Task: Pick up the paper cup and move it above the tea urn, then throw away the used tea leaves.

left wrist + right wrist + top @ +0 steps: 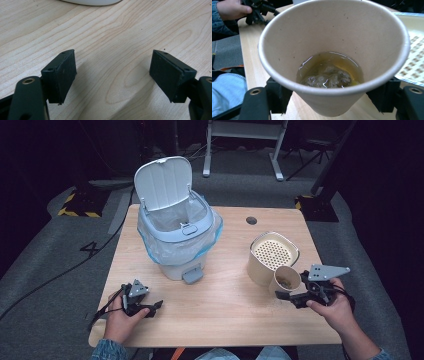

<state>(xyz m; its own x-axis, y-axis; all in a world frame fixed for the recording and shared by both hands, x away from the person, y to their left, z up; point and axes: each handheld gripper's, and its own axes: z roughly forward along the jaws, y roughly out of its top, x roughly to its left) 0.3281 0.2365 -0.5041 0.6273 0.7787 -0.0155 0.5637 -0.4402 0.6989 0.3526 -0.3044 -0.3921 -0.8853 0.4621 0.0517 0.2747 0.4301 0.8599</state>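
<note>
Because the paper cup (332, 53) is thin-walled and carries a shallow pool of amber liquid with a sodden clump, perhaps a tea bag or leaves, at the bottom, it should be light yet easy to crush and quick to spill. At the right of the high view the cup (286, 280) is tipped with its mouth toward the camera, just in front of a beige strainer bin (273, 256) with a perforated insert, and is clamped in the right hand-held gripper (296, 298). In the right gripper view both black pads press the cup's sides below the rim. I judge that a sensible hold: the rolled rim stiffens the wall there, while a harder squeeze lower down would likely buckle it, and damp paper may go soft. Keeping the mouth up matters until it is over the strainer.

At the lower left of the high view, the left hand-held gripper (148, 306) rests on the wooden counter (225, 305), jaws spread apart and empty. Toward the upper left stands an open pedal bin (177, 227) with a liner.

No brand, label or writing is readable on the cup, the strainer bin or the pedal bin.
</note>
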